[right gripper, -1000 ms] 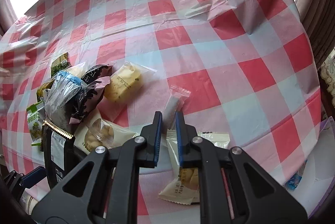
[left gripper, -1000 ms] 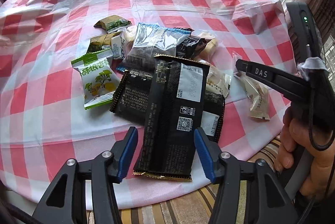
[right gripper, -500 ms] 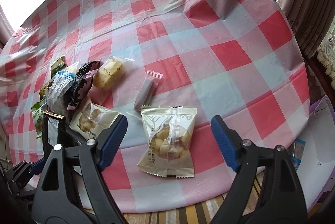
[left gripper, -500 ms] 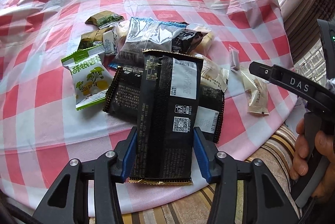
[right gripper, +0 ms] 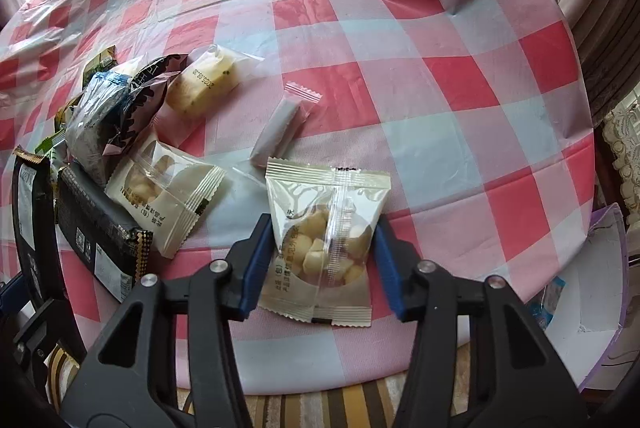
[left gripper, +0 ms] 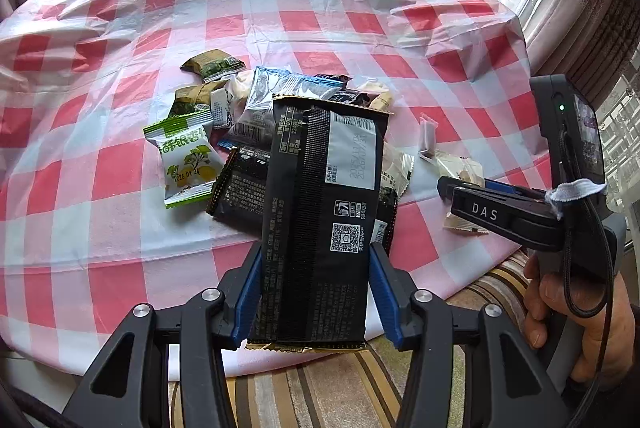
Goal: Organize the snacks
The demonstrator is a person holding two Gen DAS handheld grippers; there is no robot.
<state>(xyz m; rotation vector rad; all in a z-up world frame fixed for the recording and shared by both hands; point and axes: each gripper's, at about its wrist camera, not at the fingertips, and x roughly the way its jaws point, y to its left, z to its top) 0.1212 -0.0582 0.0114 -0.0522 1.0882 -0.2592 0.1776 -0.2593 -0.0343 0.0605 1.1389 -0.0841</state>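
Left view: the left tool (left gripper: 316, 292) is clamped on the black pack (left gripper: 320, 220), its blue pads flat against the pack's two long edges. The pack's long axis runs straight up the frame, far end over the snack pile (left gripper: 256, 116) at centre, near end hanging past the bench (left gripper: 100, 188) edge. The right tool (left gripper: 472, 204) pokes in from the right, nose over the cream pouch there.

Right view: the right tool (right gripper: 320, 260) has just closed in on the cream pouch (right gripper: 326, 244), and both pads now touch its sides (squeezing yet? I'd guess only lightly). The pouch lies flat on the bench at lower centre, long axis up the frame, between the pads.
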